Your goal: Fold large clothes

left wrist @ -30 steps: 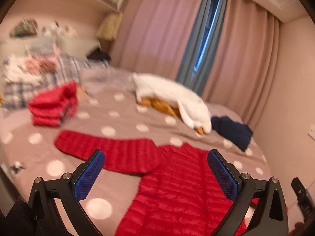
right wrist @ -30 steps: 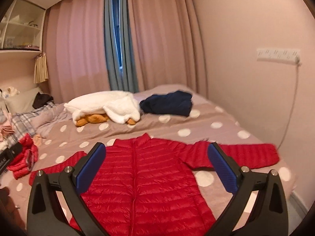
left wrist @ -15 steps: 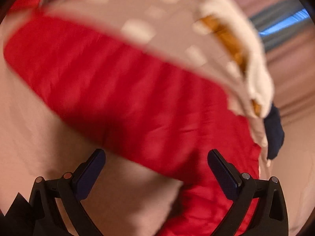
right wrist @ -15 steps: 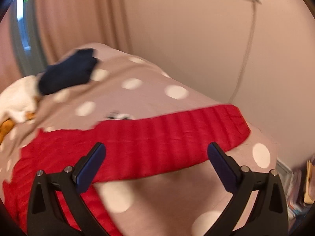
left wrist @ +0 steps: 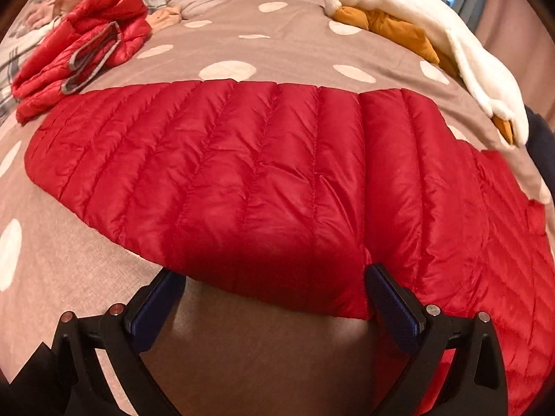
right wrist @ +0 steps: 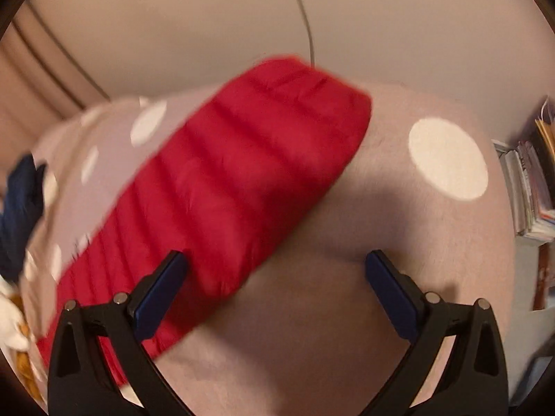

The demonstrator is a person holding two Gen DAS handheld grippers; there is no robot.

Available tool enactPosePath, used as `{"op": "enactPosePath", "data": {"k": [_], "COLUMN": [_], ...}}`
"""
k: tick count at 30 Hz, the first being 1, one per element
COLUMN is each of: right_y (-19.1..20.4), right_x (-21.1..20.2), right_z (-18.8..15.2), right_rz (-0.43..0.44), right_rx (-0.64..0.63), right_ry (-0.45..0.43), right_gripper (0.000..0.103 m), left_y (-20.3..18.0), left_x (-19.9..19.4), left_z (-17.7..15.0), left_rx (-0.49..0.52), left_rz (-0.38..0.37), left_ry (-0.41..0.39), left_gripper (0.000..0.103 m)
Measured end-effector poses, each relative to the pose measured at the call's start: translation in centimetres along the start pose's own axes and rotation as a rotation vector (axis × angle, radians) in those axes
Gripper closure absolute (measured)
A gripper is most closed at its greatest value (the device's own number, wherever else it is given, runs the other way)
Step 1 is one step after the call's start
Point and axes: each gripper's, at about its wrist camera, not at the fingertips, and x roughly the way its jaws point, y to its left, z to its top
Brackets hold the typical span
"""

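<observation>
Red quilted jacket (left wrist: 263, 180): spread flat on the dotted bedspread (left wrist: 295, 48), one sleeve at centre of each wrist view.
Left gripper (left wrist: 274, 306): at 6 o'clock, fingers spread wide, straddling the sleeve's lower edge, gripping nothing.
Right gripper (right wrist: 275, 293): at 6 o'clock, spread wide; left finger beside the blurred sleeve.
Folded red garment (left wrist: 79, 48): at 10 o'clock.
White plush toy (left wrist: 433, 31): at 1 o'clock.

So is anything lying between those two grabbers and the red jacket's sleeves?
Nothing visible. The left gripper hangs open right at the near edge of one sleeve; the right gripper, also open, has the other sleeve beside its left finger. Only bare bedspread lies between.
</observation>
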Motion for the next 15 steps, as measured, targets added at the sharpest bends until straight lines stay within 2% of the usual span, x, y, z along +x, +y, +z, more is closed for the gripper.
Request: {"op": "enactPosePath", "data": {"k": [3, 5, 7, 9, 11, 15], "right_y": [0.1, 1.0, 2.3, 3.5, 4.0, 4.5], "right_x": [-0.2, 0.0, -0.1, -0.5, -1.2, -2.2], "right_z": [-0.4, -1.1, -1.9, -2.5, -3.0, -3.6], "right_rz": [0.026, -0.005, -0.055, -0.038, 0.037, 0.119], "right_rx": [0.007, -0.043, -0.111, -0.143, -0.106, -0.113], "right_ry": [-0.044, -0.079, -0.108, -0.134, -0.126, -0.118], "right_gripper": [0.0, 0.002, 0.018, 0.061, 0.082, 0.094], "left_y": [-0.3, 0.5, 1.6, 2.5, 3.1, 3.5], "left_x": [0.2, 0.1, 0.0, 0.8, 0.6, 0.5], "left_z": [-0.1, -0.2, 0.2, 0.8, 0.8, 0.7], "left_rx": [-0.017, -0.033, -0.059, -0.079, -0.095, -0.106], "left_rz": [-0.01, -0.011, -0.005, -0.007, -0.011, 0.004], "left_ry": [-0.004, -0.013, -0.023, -0.026, -0.028, -0.033], "left_gripper": [0.0, 0.0, 0.0, 0.0, 0.0, 0.0]}}
